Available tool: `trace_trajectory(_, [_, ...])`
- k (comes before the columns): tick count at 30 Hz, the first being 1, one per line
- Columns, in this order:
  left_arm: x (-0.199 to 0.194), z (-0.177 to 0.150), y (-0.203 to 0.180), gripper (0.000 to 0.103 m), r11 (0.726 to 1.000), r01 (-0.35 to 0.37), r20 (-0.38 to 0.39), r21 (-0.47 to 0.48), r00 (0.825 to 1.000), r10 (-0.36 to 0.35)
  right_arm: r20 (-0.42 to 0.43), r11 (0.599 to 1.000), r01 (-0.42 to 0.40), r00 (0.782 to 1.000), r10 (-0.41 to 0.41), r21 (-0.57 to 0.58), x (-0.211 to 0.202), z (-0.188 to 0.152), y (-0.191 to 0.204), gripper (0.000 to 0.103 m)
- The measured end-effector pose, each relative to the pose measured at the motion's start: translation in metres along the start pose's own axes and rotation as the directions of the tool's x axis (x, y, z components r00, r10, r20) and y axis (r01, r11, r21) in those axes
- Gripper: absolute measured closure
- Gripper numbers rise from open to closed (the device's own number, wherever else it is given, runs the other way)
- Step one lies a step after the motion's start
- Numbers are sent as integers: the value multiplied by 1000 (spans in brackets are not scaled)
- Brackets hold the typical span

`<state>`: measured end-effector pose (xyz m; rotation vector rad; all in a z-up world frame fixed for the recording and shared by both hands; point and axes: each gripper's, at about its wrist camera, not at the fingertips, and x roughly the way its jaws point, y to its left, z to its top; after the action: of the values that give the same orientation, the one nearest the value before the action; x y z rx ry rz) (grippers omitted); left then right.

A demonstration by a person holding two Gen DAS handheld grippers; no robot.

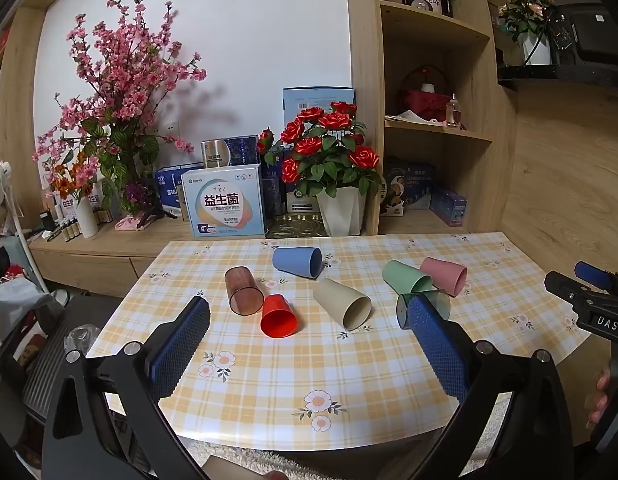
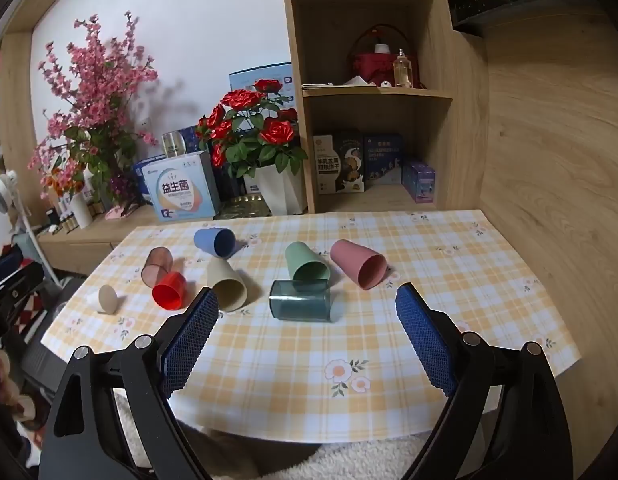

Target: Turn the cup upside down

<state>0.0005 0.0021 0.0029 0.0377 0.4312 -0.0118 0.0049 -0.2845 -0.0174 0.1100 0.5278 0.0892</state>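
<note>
Both my grippers, left (image 1: 309, 324) and right (image 2: 307, 316), gape wide, holding nothing. 7 cups lie on their sides on the checked table (image 2: 429, 320); the smoky-teal cup (image 2: 300, 301) is nearest. Likely light, stiff, slick plastic: I'd pinch across mid-wall. My right tool reads "DAS".

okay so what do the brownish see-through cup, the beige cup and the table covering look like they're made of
Brownish cup: probably clear tinted plastic, glossy; the tablecloth pattern shows through its wall. It could be glass.
Beige cup: opaque with a matte, slightly speckled look, likely plastic or a fibre composite; no sharp reflections.
Table covering: likely printed vinyl or oilcloth; it lies smooth and flat with a soft sheen.
</note>
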Motion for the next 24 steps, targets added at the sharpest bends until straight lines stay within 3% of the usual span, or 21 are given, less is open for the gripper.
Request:
trace_trajectory(17, [0, 1, -1, 6, 1000, -1, -4, -9, 1000, 1, -2, 1000, -2, 1000, 2, 3, 1, 0, 0, 16])
trace_trajectory(24, [11, -6, 24, 6, 987, 58, -36, -151, 997, -64, -22, 998, -21, 1000, 22, 64, 8, -1, -9, 16])
